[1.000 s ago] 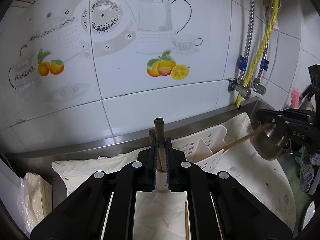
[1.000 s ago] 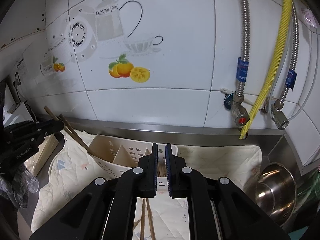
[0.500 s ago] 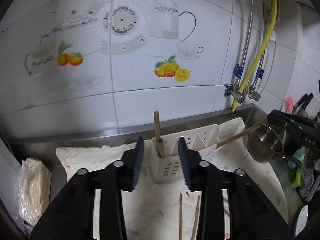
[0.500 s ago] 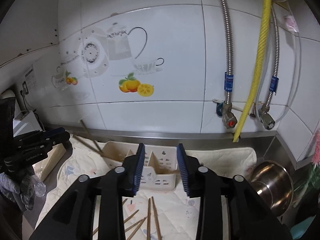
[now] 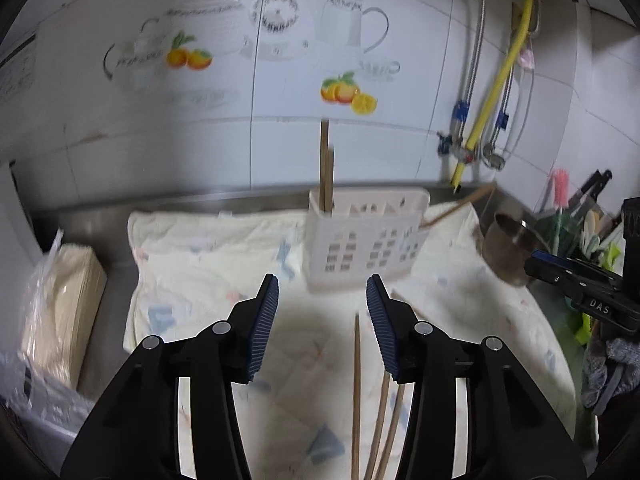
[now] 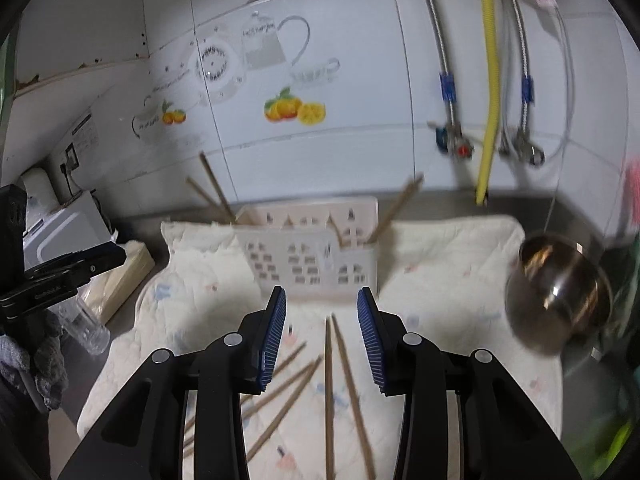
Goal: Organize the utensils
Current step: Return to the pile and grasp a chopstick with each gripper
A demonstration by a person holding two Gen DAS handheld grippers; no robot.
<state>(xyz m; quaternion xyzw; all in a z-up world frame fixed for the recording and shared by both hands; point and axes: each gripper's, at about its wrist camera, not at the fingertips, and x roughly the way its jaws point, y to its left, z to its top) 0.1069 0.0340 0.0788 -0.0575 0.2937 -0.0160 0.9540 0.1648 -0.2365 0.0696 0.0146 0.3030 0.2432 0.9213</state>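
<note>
Your left gripper point(image 5: 322, 312) gaped wide, holding nothing. Your right gripper point(image 6: 322, 328) did too; its side point(image 5: 600, 309) read "DAS"

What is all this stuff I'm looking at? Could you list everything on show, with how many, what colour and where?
utensil caddy: one, white plastic with compartments, on the cloth near the wall.
chopsticks in the caddy: three visible, brown wood; two at its left end, one leaning out at its right end.
loose chopsticks: several, brown, lying on the cloth in front of the caddy.
quilted cloth: one, cream, covering the counter.
metal pot: one, steel, right of the cloth.
yellow hose: one, on the tiled wall.
braided hoses: two, silver with blue bands, beside it.
paper stack: one, cream, in clear plastic, left of the cloth.
left hand-held gripper: black, blue pads, open, empty.
right hand-held gripper: same, open, empty.
</note>
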